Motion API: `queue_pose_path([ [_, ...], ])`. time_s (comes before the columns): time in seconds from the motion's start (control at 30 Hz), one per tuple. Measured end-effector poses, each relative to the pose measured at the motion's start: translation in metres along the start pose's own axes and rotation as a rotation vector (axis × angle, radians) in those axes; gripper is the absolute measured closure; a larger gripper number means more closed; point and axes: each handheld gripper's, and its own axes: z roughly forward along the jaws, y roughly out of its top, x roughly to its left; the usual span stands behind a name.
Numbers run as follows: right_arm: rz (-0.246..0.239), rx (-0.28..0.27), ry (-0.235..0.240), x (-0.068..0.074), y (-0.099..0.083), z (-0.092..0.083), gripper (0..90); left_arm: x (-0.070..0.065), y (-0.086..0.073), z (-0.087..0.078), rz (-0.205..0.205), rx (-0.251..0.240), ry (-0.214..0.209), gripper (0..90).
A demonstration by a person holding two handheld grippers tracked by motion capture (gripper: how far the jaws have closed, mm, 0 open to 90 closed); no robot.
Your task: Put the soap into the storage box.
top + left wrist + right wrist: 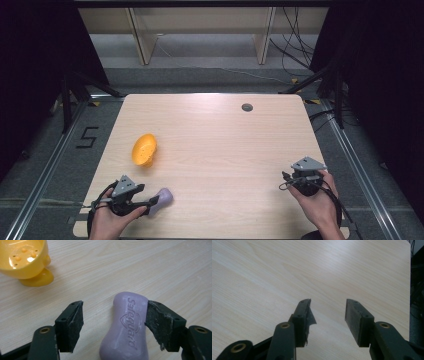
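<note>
A lilac bar of soap (163,197) (127,327) stamped with a brand name lies on the wooden table (225,145) near its front left. My left gripper (152,202) (113,305) is open around it: one pad (156,320) rests against the bar's side, the other pad (75,322) stands clear of it. A yellow soap dish (144,149) (25,260) with drain holes sits tilted on the table, a little beyond the soap. At the front right, my right gripper (284,181) (328,306) is open over bare wood with nothing between its jaws.
A small round grommet (247,107) is set in the table near its far edge. Beyond the table stand wooden shelf legs (142,40), loose cables (295,55) and dark stands on both sides.
</note>
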Motion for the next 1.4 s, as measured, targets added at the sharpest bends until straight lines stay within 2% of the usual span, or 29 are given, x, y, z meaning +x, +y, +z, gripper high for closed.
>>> queue_pose_path([
  [0.03, 0.023, 0.001, -0.002, 0.001, -0.001, 0.001, 55.6, 0.001, 0.003, -0.001, 0.011, 0.006, 0.005, 29.4],
  [0.07, 0.006, 0.001, 0.006, -0.002, -0.001, 0.001, 55.5, 0.001, 0.005, -0.002, 0.014, 0.015, 0.008, 29.4],
  [0.1, 0.022, 0.010, 0.003, -0.001, -0.001, 0.000, 55.5, 0.003, 0.010, -0.006, 0.041, 0.063, 0.008, 29.3],
  [0.17, 0.006, -0.003, -0.002, -0.002, -0.002, 0.002, 55.4, 0.004, 0.014, -0.007, 0.026, 0.083, 0.006, 28.3],
  [0.2, 0.017, 0.014, 0.003, -0.001, -0.001, 0.001, 55.2, 0.005, 0.022, -0.011, 0.034, 0.157, 0.005, 28.2],
  [0.27, 0.022, 0.016, 0.002, -0.001, 0.000, 0.001, 55.1, 0.005, 0.027, -0.010, 0.026, 0.178, 0.004, 28.8],
  [0.3, -0.023, 0.003, -0.004, -0.001, -0.001, 0.002, 54.8, 0.003, 0.032, -0.009, 0.006, 0.227, -0.004, 29.5],
  [0.33, -0.019, -0.001, -0.002, 0.000, -0.001, 0.003, 54.8, 0.005, 0.037, -0.009, 0.025, 0.281, -0.020, 29.9],
  [0.37, -0.003, 0.011, 0.003, 0.001, 0.000, 0.002, 54.7, 0.004, 0.039, -0.007, -0.004, 0.316, -0.026, 29.9],
  [0.4, -0.003, 0.011, 0.003, 0.001, 0.000, 0.002, 54.7, 0.004, 0.039, -0.007, -0.004, 0.316, -0.026, 30.0],
  [0.43, -0.003, 0.015, 0.004, 0.001, 0.000, 0.002, 54.6, 0.004, 0.048, -0.007, 0.025, 0.405, -0.046, 30.5],
  [0.5, -0.005, 0.019, 0.009, 0.001, 0.000, 0.003, 54.4, 0.003, 0.051, -0.005, 0.036, 0.414, -0.035, 31.5],
  [0.53, -0.001, 0.019, 0.015, 0.000, 0.000, 0.003, 54.2, 0.003, 0.055, -0.004, 0.052, 0.426, -0.023, 32.2],
  [0.57, 0.014, 0.029, 0.012, 0.000, -0.001, 0.003, 53.9, 0.000, 0.060, 0.000, 0.098, 0.463, 0.010, 33.7],
  [0.6, 0.014, 0.029, 0.012, 0.000, -0.001, 0.003, 53.9, 0.000, 0.060, 0.000, 0.098, 0.463, 0.010, 33.9],
  [0.63, -0.002, 0.019, 0.005, -0.001, -0.001, 0.003, 53.9, -0.004, 0.063, 0.005, 0.118, 0.501, -0.005, 33.9],
  [0.67, 0.020, 0.026, 0.017, 0.000, -0.001, 0.003, 53.9, -0.006, 0.064, 0.008, 0.127, 0.516, -0.035, 33.9],
  [0.7, 0.017, 0.029, 0.013, 0.000, -0.001, 0.003, 53.9, -0.008, 0.066, 0.010, 0.136, 0.537, -0.053, 33.9],
  [0.73, -0.002, 0.019, 0.006, -0.001, -0.001, 0.004, 53.9, -0.009, 0.069, 0.012, 0.165, 0.558, -0.060, 34.2],
  [0.77, 0.013, 0.029, 0.013, 0.000, -0.001, 0.003, 53.8, -0.011, 0.071, 0.013, 0.189, 0.594, -0.062, 35.3],
  [0.83, 0.002, 0.024, 0.018, 0.001, 0.000, 0.003, 53.7, -0.014, 0.074, 0.019, 0.206, 0.636, -0.062, 36.6],
  [0.87, -0.023, 0.010, 0.007, 0.000, -0.001, 0.005, 53.7, -0.015, 0.075, 0.022, 0.219, 0.661, -0.061, 37.0],
  [0.93, 0.002, 0.029, -0.011, 0.002, -0.001, 0.003, 53.7, -0.017, 0.078, 0.029, 0.250, 0.704, -0.062, 37.3],
  [0.97, 0.002, 0.029, -0.011, 0.002, -0.001, 0.003, 53.7, -0.017, 0.078, 0.029, 0.250, 0.704, -0.062, 37.3],
  [1.03, 0.001, 0.030, -0.011, 0.002, -0.001, 0.003, 53.6, -0.020, 0.081, 0.039, 0.293, 0.755, -0.059, 37.2],
  [1.2, 0.025, 0.042, -0.001, 0.004, 0.000, 0.002, 53.5, -0.020, 0.086, 0.051, 0.315, 0.804, -0.072, 37.2],
  [1.23, 0.001, 0.035, -0.004, 0.002, -0.001, 0.003, 53.4, -0.020, 0.086, 0.051, 0.315, 0.804, -0.072, 37.2],
  [1.27, 0.009, 0.036, -0.002, 0.003, -0.001, 0.003, 53.5, -0.020, 0.085, 0.056, 0.314, 0.835, -0.075, 37.0],
  [1.4, 0.001, 0.026, -0.003, 0.003, -0.001, 0.004, 53.4, -0.021, 0.084, 0.061, 0.307, 0.857, -0.080, 36.5],
])
